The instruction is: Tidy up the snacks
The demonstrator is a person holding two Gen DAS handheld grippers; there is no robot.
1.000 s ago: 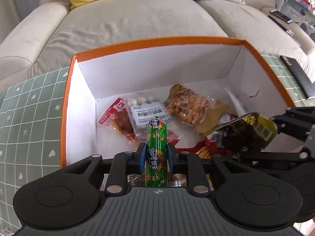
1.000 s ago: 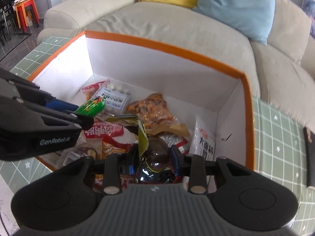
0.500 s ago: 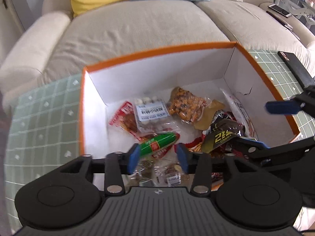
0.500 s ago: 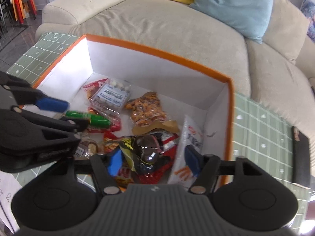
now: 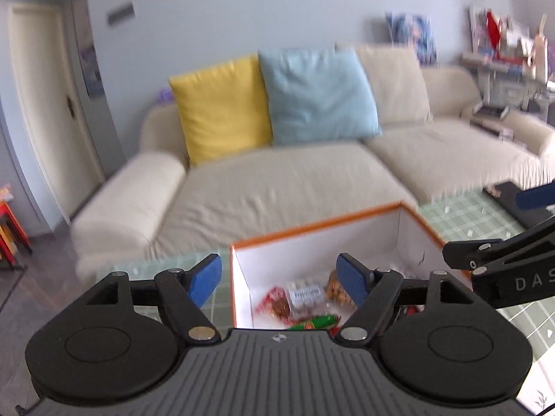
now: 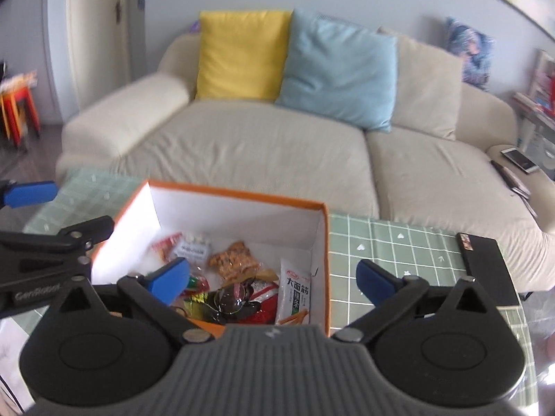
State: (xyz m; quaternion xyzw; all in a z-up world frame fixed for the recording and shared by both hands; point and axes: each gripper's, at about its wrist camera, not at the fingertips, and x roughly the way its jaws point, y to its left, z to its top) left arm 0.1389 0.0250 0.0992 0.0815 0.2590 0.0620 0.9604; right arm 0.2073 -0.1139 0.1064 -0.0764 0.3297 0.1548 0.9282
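An orange-rimmed white box point(image 5: 347, 220) point(image 6: 242, 195) stands on the green checked table and holds several snack packets. The green sausage stick point(image 5: 314, 322) lies in it, near the front. The dark shiny packet point(image 6: 230, 298) lies in it beside a white noodle-stick packet point(image 6: 295, 294). My left gripper point(image 5: 279, 280) is open and empty, raised above the box's near left corner. My right gripper point(image 6: 274, 277) is open and empty, raised above the box's near side. Each gripper shows at the edge of the other's view.
A cream sofa point(image 6: 249, 145) with a yellow cushion point(image 6: 242, 55) and a blue cushion point(image 6: 338, 69) stands behind the table. A black flat object point(image 6: 485, 267) lies on the table right of the box. Red stools point(image 6: 17, 111) stand at far left.
Both grippers let go of their snacks, which dropped into the box: the green sausage stick and the dark packet. Both then opened wide, rose and drew back from the box.
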